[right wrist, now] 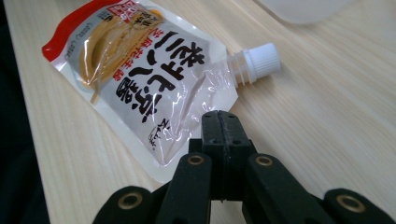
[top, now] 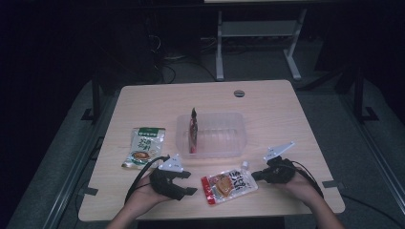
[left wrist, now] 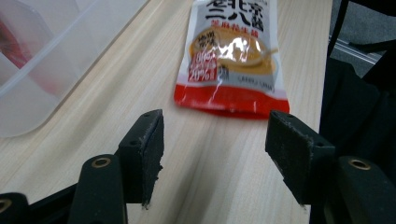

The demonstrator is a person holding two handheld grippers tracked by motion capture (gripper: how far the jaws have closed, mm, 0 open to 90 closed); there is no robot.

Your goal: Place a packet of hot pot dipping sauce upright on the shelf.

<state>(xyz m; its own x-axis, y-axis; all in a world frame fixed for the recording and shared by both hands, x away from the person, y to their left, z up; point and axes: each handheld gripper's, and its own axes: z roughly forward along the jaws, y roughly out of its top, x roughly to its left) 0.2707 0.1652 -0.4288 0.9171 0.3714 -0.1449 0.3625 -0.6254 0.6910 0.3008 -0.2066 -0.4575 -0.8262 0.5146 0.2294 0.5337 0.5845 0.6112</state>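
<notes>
A white and red spouted sauce pouch (top: 229,185) lies flat near the table's front edge, between my two grippers. My left gripper (top: 192,183) rests on the table to its left with the jaws open. In the left gripper view the gripper (left wrist: 215,140) faces the pouch's (left wrist: 231,56) red bottom edge with bare wood between the pads. My right gripper (top: 254,175) is shut at the pouch's right end. In the right gripper view its closed tips (right wrist: 222,121) overlap the clear corner of the pouch (right wrist: 140,79) just below the white cap (right wrist: 261,60). Whether they pinch the film I cannot tell.
A clear plastic container (top: 239,143) stands mid-table with a red pouch (top: 193,131) upright against its left wall. A green pouch (top: 143,147) lies flat left of the container. A person's hands hold both grippers at the table's front edge. A round cable hole (top: 239,93) sits at the back.
</notes>
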